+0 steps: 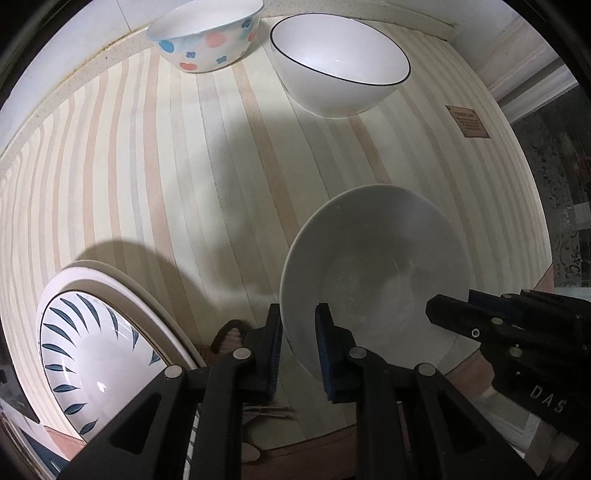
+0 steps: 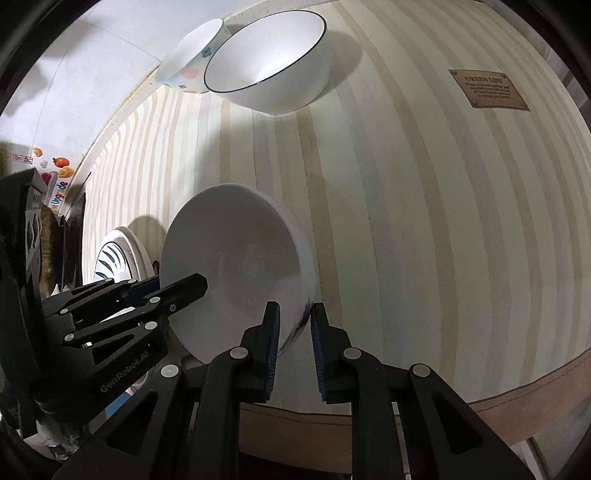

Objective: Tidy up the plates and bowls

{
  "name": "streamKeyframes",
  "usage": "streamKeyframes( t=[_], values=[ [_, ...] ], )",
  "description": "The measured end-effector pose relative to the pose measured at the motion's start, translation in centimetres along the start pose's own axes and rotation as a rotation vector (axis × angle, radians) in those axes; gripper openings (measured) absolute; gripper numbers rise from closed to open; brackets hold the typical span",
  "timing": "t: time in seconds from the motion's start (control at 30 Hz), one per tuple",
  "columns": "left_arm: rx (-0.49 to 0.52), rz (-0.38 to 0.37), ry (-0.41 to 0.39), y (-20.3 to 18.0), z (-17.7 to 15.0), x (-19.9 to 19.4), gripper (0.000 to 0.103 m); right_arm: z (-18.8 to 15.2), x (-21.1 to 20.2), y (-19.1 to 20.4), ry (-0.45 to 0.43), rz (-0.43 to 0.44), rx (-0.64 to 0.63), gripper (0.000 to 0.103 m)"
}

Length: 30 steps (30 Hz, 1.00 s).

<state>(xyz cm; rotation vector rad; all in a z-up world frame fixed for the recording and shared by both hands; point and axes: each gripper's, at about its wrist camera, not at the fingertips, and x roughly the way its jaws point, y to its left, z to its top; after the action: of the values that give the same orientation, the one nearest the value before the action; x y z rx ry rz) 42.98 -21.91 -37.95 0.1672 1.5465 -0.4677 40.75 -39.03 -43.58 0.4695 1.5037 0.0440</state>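
Smooth round white bowl [image 1: 373, 273] tilted between my tongs — left tongs [image 1: 298, 345] and right tongs [image 2: 294, 341] both pinching its rim

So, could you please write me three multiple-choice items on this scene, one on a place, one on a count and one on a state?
1. Where does the flowered bowl stand?
A. at the far edge of the striped cloth, beside the black-rimmed bowl
B. on the leaf-patterned plate
C. inside the plain white bowl

2. How many bowls show?
A. one
B. three
C. five

3. How is the plain white bowl held?
A. it lies free, both grippers away
B. only the right gripper holds it
C. tilted, with both the left gripper and the right gripper astride its rim

Answers:
1 A, the two bowls stand side by side at the back.
2 B, flowered, black-rimmed and plain white.
3 C, each wrist view shows the rim between its own fingers and the other gripper on the opposite side.
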Motion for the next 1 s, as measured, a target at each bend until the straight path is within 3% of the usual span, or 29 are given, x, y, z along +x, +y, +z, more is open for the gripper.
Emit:
streamKeyframes(
  t=[0.07,0.2,0.33,0.53,0.73,0.8,0.83,0.87,0.93,1.0],
  values=[
    [-0.018,-0.013,0.004,0.4,0.3,-1.1,0.016,0.4,-0.2,-0.2,0.020,0.017,0.013,0.021],
    [-0.052,-0.045,-0.084,1.5,1.0,-6.1,0.018,1.2,-3.4,-0.9,-0.023,0.071,0.053,0.024],
    [-0.106,-0.065,-0.179,3.1,5.2,-9.3,0.038,4.1,-6.8,-1.9,-0.116,0.112,0.089,0.053],
    [-0.154,-0.085,-0.162,5.1,13.0,-7.3,0.039,11.4,-6.7,-3.2,-0.211,0.106,0.135,0.055],
    [-0.113,-0.065,-0.081,4.4,17.2,-2.8,0.038,16.6,-3.0,-3.8,-0.172,0.105,0.168,0.054],
    [-0.099,-0.060,-0.053,4.1,17.6,-1.6,0.038,17.1,-1.6,-3.7,-0.150,0.093,0.161,0.053],
    [-0.091,-0.062,-0.044,3.8,17.8,-1.1,0.038,17.5,-0.9,-3.6,-0.135,0.087,0.157,0.047],
    [-0.086,-0.063,-0.039,3.6,18.0,-0.7,0.037,17.7,-0.4,-3.5,-0.125,0.086,0.153,0.031],
    [-0.087,-0.076,-0.033,3.3,18.0,-0.1,0.014,18.1,0.4,-3.3,-0.114,0.063,0.148,0.014],
    [-0.078,-0.058,-0.036,2.8,17.9,0.0,0.014,18.3,0.7,-3.0,-0.126,0.046,0.133,0.013]
  ],
)
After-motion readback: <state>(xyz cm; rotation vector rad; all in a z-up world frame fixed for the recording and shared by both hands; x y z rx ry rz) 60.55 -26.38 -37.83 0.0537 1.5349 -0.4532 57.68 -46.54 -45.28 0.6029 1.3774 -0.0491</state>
